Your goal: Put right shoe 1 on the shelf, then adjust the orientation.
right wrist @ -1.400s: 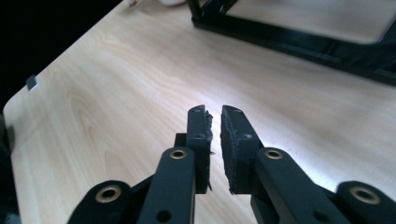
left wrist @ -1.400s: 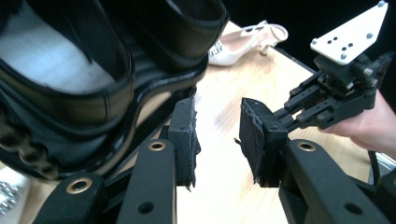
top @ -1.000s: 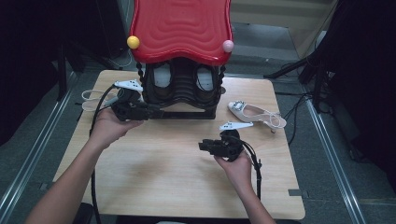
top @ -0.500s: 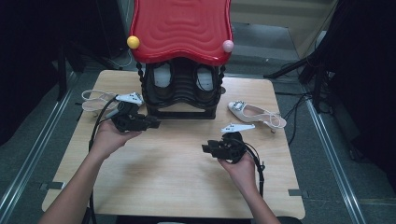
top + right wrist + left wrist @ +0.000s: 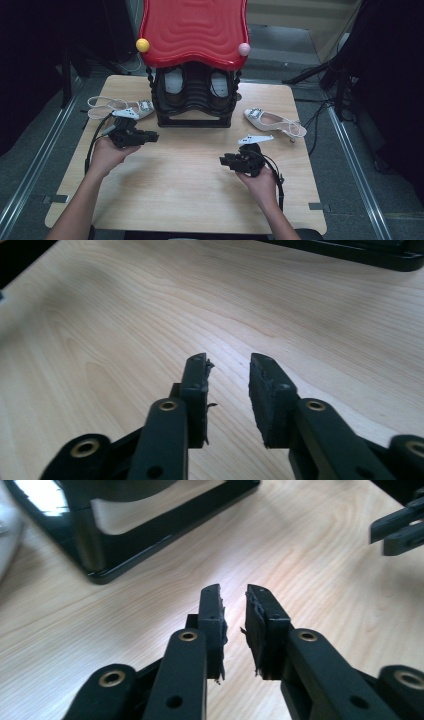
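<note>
Left gripper [image 5: 150,136] centre-left, jaws just narrowed, nothing between; right gripper [image 5: 226,161] lower centre, released, empty. White slingback shoe [image 5: 117,107] left of black shoe rack [image 5: 192,102] — nearest. Recommended: reopen jaws, approach low, pinch firm upper — not strap.

Plenty of open wood on the near half of the light wooden counter [image 5: 185,195], so there's a wide lane between the left hand-held gripper [image 5: 150,136] and the right hand-held gripper [image 5: 226,161]. The black shoe rack with the red wavy top [image 5: 195,75] blocks the far middle. A white slingback sandal [image 5: 117,107] sits just left of it, and a white buckled heel [image 5: 275,121] just right, narrowing both side gaps.
</note>
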